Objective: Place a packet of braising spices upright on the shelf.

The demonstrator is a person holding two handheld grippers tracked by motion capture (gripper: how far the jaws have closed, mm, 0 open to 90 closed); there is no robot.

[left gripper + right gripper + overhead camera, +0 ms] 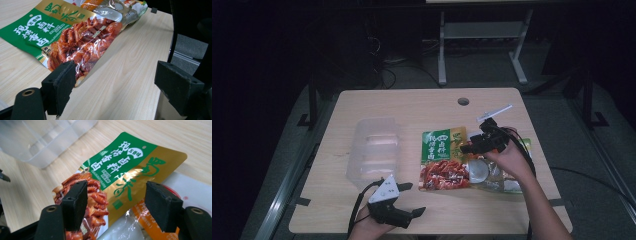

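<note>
right gripper view looks down between the right tool [116, 202], whose two black pads stand wide apart with nothing pressed between them; they hang just above the green and gold seasoning pouch [125, 170], straddling its printed face without touching it. no earlier picture bears on it, so all that can be said is that the gap is close to full. in the high view the right tool [479, 142] sits over the upper right part of that pouch [443, 159], which lies flat on the surface [412, 105] on top of a second, clear-fronted packet [499, 177]. the left tool [409, 200] rests near the front edge, its pads also spread and empty; in the left gripper view its pads frame the pouch's lower corner [75, 47] from a little way off.

likely trouble, as a guess: the pouch lies flat and glossy, so pads closing from above may slide off the film and grab nothing, or pinch only a wrinkle that slips free on lifting. because it overlaps the packet beneath, a deep bite could take both layers and drag the lower one along. the clear plastic container [374, 150] stands beside the pouch to the left, near enough that a swung pouch could nudge it.
</note>
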